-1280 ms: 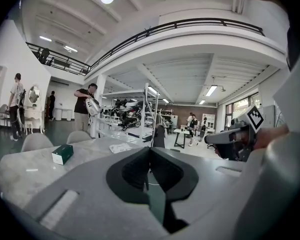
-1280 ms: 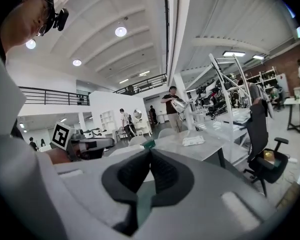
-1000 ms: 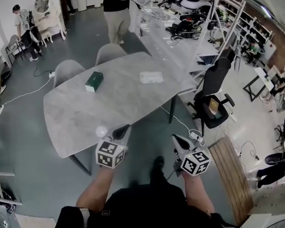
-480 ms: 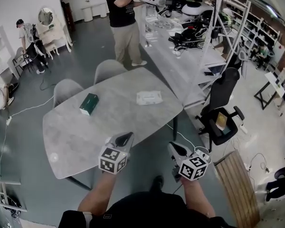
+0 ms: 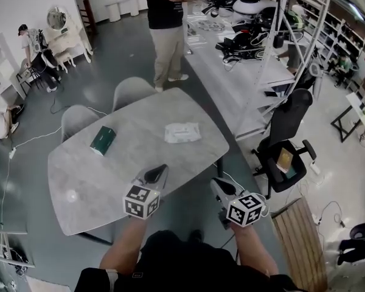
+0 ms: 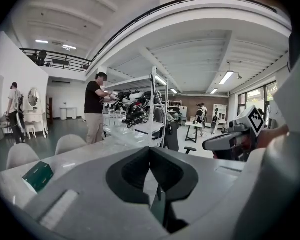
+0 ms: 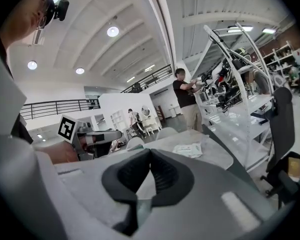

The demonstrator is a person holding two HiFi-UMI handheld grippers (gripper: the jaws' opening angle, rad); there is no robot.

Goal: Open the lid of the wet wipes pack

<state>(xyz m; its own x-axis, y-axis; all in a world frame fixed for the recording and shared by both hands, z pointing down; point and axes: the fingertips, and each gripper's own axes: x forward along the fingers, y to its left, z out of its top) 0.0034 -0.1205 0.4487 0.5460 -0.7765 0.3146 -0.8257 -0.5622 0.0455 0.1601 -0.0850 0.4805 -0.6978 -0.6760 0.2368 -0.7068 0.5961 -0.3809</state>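
- Nearest in, the left gripper [image 5: 159,171] hangs over the near edge of the table [image 5: 118,175]; its own view shows the jaws pressed together with nothing between them
- The right gripper [image 5: 216,184] sits level with it but off the table's near-right edge, over the floor; its jaws are also closed tip to tip and empty
- My read: this is the reach-in step; neither gripper is near the pack yet and the lid looks untouched
- Further up the tabletop, towards its right side, lies the wet wipes pack [image 5: 182,132], flat on the surface and well apart from both grippers; the right gripper view catches it just past the jaws, to their right [image 7: 189,150]
- Its long axis runs roughly left to right in the head view, tipped up a touch at the right end; it seems to lie broad face up, but which end carries the lid I cannot make out at this size
- Next move, as I judge it: 1 gripper pins the soft pack, the other opens its jaws to nip the lid's free edge; that edge has to be found first
- Left of the pack sits a green box [image 5: 102,139]; 2 chairs [image 5: 134,90] stand at the far side; beyond them a person [image 5: 166,17] stands at a cluttered workbench [image 5: 231,72]
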